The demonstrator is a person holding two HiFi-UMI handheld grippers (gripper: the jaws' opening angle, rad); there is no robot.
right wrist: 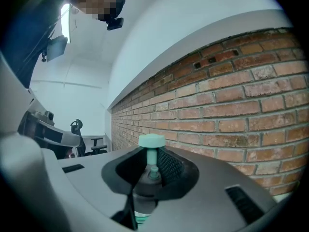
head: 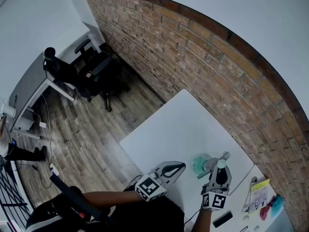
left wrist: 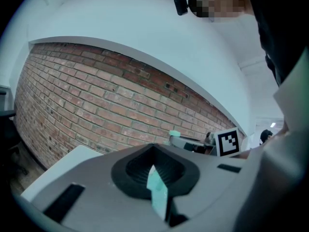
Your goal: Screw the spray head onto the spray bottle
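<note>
right gripper view: spray head (right wrist: 151, 170) stands upright, cap up.

Mint-topped grey spray head (right wrist: 151, 167) stands upright on the translucent teal spray bottle (head: 199, 163).

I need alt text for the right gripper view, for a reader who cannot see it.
The right gripper holds a grey spray head with a mint-green top, upright between its jaws. Behind it runs a red brick wall, with white surface above.
</note>
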